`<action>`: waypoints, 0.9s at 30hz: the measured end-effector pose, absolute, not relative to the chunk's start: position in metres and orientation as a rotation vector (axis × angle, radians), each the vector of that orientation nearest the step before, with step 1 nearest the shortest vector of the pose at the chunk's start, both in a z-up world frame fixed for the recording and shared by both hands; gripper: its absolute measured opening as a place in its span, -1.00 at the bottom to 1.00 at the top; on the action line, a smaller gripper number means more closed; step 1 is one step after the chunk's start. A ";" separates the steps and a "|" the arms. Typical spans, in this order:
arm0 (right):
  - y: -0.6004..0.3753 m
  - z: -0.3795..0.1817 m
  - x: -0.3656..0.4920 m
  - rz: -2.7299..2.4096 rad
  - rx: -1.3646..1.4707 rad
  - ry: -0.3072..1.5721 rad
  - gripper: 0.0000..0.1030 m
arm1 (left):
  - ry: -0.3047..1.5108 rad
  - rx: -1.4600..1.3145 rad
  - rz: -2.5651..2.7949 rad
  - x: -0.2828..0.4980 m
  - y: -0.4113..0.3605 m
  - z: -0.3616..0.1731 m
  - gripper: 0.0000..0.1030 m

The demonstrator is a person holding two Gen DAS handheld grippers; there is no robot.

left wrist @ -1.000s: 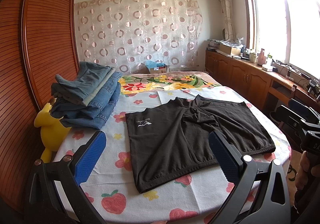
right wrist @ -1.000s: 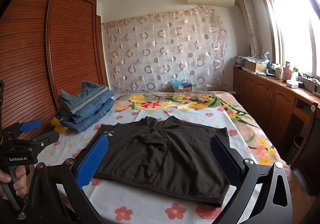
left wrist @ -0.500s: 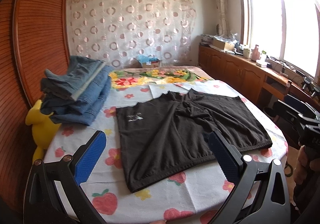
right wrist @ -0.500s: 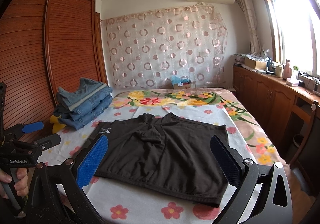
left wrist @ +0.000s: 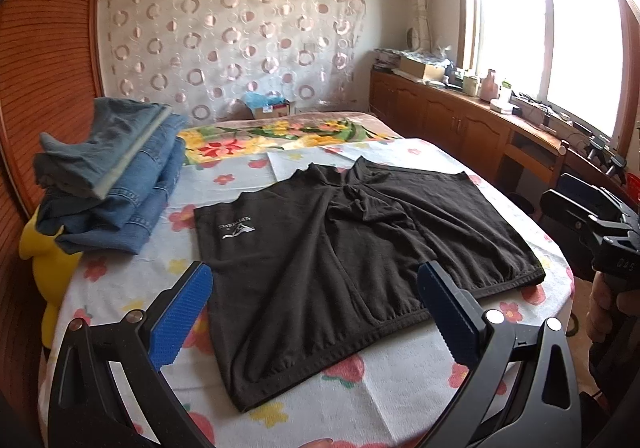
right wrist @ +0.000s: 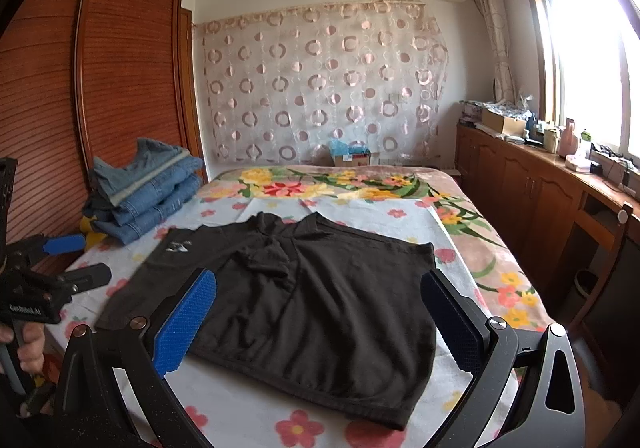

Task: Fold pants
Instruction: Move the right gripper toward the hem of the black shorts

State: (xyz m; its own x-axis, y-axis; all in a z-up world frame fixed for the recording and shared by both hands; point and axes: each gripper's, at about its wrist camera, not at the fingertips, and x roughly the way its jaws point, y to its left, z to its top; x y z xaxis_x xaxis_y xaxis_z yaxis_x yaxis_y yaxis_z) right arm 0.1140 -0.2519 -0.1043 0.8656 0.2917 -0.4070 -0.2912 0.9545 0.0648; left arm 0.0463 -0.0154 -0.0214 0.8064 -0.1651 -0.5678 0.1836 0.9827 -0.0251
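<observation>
Pants [left wrist: 360,248], one black pair, lie spread flat on the flowered bed sheet [left wrist: 400,388] just ahead of both tongs. Left gripper [left wrist: 316,312] and right gripper [right wrist: 320,312] each hang spread wide, pinching nothing. One stack of folded jeans [left wrist: 120,187] sits ahead to their left, well apart from the pants.

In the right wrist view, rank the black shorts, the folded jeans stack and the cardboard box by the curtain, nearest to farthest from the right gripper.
1. Black shorts: lying flat directly ahead of the open right gripper.
2. Folded jeans stack: farther back on the left, by the wardrobe.
3. Cardboard box: farthest, at the bed's far end against the curtain.
</observation>
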 end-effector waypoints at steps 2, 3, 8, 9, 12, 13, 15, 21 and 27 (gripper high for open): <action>-0.254 -0.105 0.116 0.317 0.000 0.439 0.98 | 0.612 0.034 -0.193 0.052 -0.017 -0.023 0.99; -0.255 -0.105 0.118 0.320 -0.006 0.445 0.97 | 0.619 0.033 -0.197 0.055 -0.017 -0.025 0.99; -0.266 -0.107 0.130 0.342 -0.053 0.498 0.84 | 0.649 0.034 -0.231 0.068 -0.024 -0.029 0.99; -0.269 -0.107 0.134 0.339 -0.059 0.511 0.83 | 0.650 0.035 -0.237 0.069 -0.026 -0.029 0.99; -0.283 -0.106 0.150 0.332 -0.056 0.558 0.66 | 0.656 0.045 -0.248 0.075 -0.030 -0.030 0.99; -0.285 -0.103 0.154 0.329 -0.058 0.571 0.65 | 0.658 0.048 -0.250 0.077 -0.032 -0.031 0.99; -0.291 -0.099 0.164 0.318 -0.063 0.592 0.55 | 0.663 0.052 -0.258 0.081 -0.034 -0.032 0.99; -0.301 -0.087 0.198 0.318 -0.054 0.677 0.28 | 0.697 0.057 -0.254 0.094 -0.035 -0.037 0.99; -0.307 -0.093 0.243 0.307 -0.035 0.810 -0.16 | 0.738 0.048 -0.256 0.100 -0.032 -0.050 0.99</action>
